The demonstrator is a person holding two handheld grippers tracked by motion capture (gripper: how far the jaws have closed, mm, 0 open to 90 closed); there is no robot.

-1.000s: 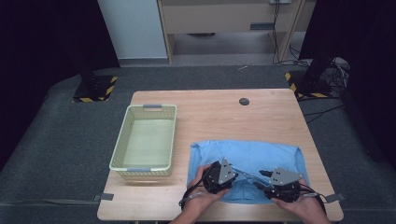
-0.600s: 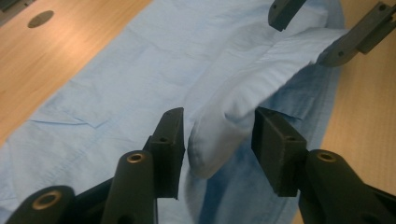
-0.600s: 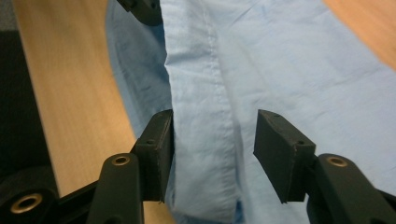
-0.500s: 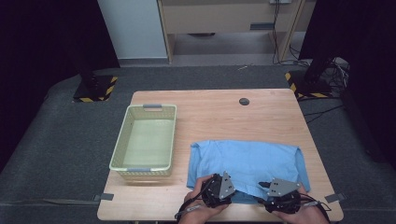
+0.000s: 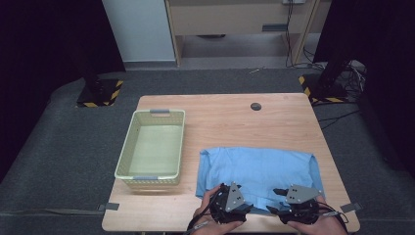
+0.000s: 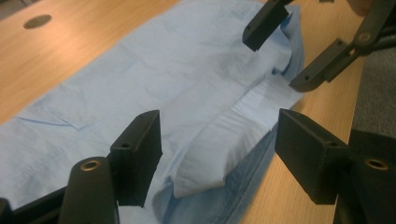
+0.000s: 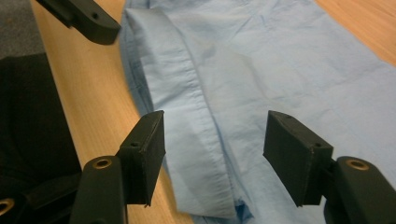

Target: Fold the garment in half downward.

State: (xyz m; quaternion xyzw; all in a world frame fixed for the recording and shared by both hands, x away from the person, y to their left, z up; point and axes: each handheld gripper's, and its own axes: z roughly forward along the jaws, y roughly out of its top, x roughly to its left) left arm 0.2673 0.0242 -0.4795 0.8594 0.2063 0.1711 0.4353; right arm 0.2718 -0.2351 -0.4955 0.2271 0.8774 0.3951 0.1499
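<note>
The blue shirt [image 5: 257, 171] lies spread on the desk [image 5: 220, 120] just right of the basket [image 5: 152, 147], and both the left tongs [image 5: 243, 208] and right tongs [image 5: 275, 200] gape empty at its near hem, seemingly mid-fold, so pinching that edge likely comes next.

The light blue woven cloth shirt [image 5: 257, 171] looks soft, matt and finely creased. Under it, the pale wooden table [image 5: 220, 112] is smooth with faint grain. At left, the pale green plastic basket [image 5: 126, 156] looks slightly glossy.
</note>
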